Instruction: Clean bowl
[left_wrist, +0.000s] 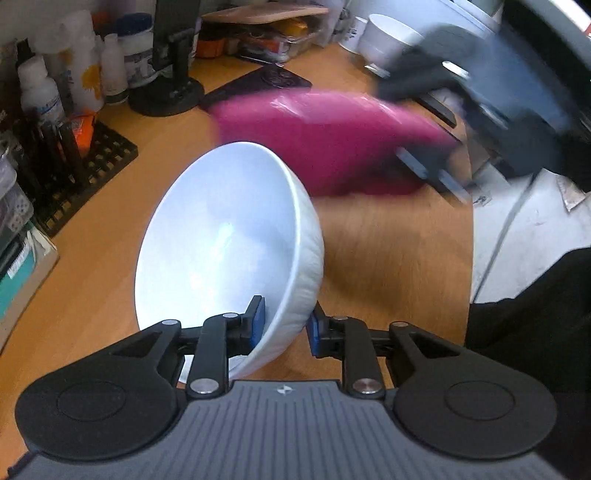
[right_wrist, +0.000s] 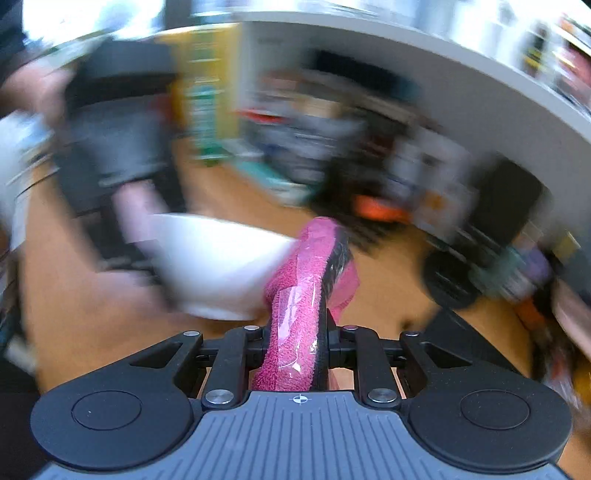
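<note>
1. Two grippers are at work above a wooden tabletop (left_wrist: 388, 258), each holding one thing.
2. The left gripper (left_wrist: 284, 328) pinches the near wall of a white bowl (left_wrist: 221, 236): one blue pad sits inside the rim, the other against the ribbed outside.
3. The bowl is tipped up on edge, its open side facing left in the left wrist view, its lower rim down by the fingers.
4. The right gripper (right_wrist: 295, 347) has its fingers pressed tight on a pink cloth (right_wrist: 299, 295), which stands up between them, partly covered by clear film.
5. In the right wrist view the cloth's far end lies just beside the blurred bowl's rim; whether they touch I cannot tell.
6. Several white bottles (left_wrist: 40, 88) and a black stand (left_wrist: 173, 74) crowd the tabletop's far left edge.
</note>
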